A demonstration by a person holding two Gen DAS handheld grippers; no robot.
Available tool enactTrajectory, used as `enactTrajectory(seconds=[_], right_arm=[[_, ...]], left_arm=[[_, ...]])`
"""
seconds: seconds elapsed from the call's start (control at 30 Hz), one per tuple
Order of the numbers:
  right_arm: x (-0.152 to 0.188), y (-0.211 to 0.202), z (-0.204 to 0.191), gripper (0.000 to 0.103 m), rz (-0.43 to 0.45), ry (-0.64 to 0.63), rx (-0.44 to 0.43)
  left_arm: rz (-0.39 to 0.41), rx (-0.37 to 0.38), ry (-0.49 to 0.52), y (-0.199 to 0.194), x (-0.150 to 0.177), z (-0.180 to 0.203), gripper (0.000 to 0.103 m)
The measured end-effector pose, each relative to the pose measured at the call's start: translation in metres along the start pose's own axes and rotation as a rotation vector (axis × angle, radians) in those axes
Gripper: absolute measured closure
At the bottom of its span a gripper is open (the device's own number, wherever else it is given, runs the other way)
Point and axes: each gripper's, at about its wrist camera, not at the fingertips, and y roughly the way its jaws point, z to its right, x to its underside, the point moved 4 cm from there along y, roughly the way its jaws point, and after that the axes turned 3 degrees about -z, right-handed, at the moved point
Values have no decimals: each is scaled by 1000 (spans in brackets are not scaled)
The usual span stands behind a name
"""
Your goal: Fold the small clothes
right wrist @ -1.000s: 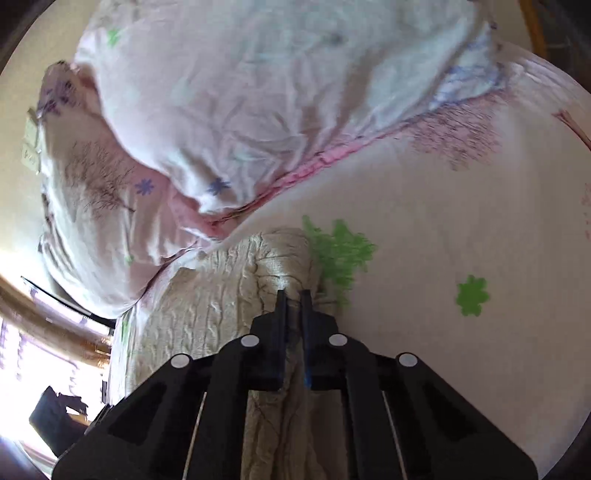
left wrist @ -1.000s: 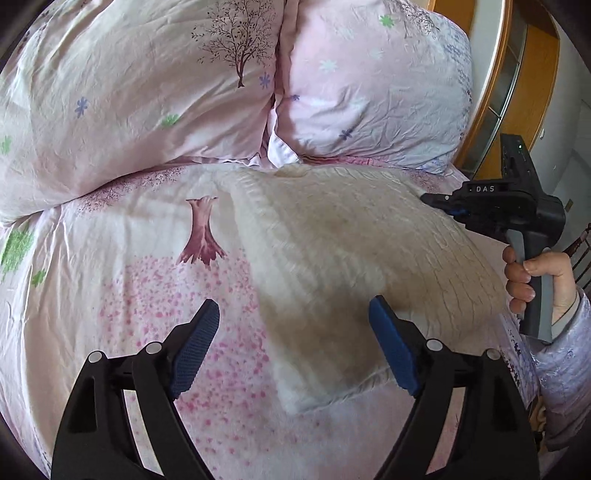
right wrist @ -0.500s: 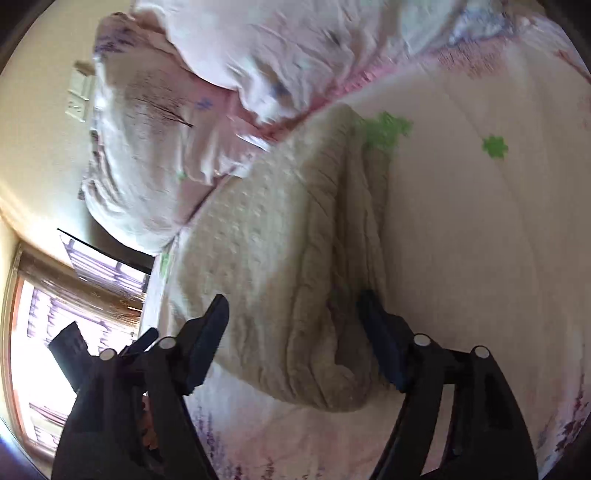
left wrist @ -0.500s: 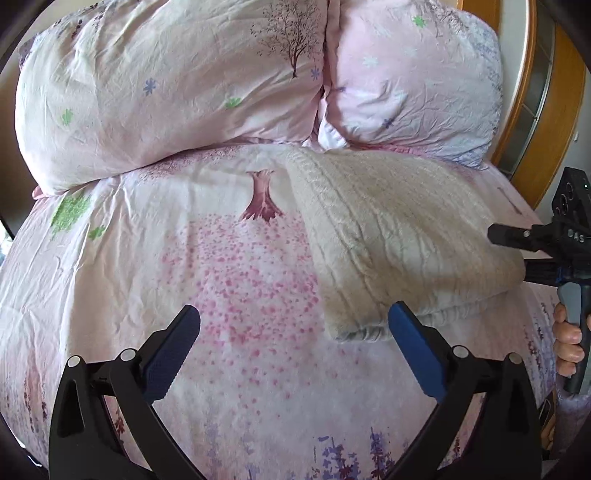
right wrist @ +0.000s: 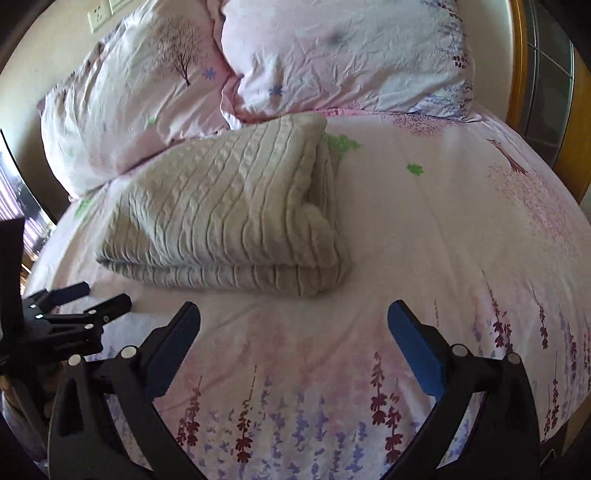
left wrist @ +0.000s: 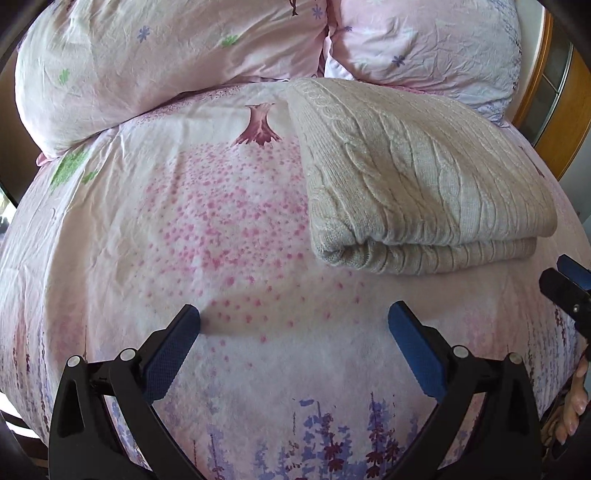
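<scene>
Folded cream sweater (left wrist: pixel 413 177) lies on the flowered bedspread (left wrist: pixel 184 221), ahead of both tools and touched by neither. Left gripper (left wrist: pixel 293 328) and right gripper (right wrist: pixel 293 328) hover with jaws spread wide, empty. Two pillows (right wrist: pixel 258 55) lie beyond the sweater.

I am in a home bedroom, working over a made bed. The bed's pale pink cotton cover (left wrist: pixel 229 229), printed with pink blossom trees, green leaves and purple lavender stalks, fills most of both views. Two plump, crinkled pillows in matching pink floral cases (right wrist: pixel 343 55) lie side by side at the head. A folded cream cable-knit garment (left wrist: pixel 413 177) rests on the cover just below them. An orange-brown wooden headboard (right wrist: pixel 517 62) curves along one edge. A white wall socket plate (right wrist: pixel 99 15) sits on the beige wall above the pillows.
</scene>
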Motion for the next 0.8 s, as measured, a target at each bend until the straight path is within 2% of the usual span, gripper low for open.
enactTrajectory(seconds=[0.13,0.27,0.8], right_arm=[[7,20,-9,2,-66,-3,71],[12,23,-14,2,-54,-40,154],[15,20,-14,2,-26,-37,154]], left_arm=[[-9,-8,-14,2,1,0,1],[32,-29,-24,1,4,1,1],[41,-28,-20,1,3,0,1]])
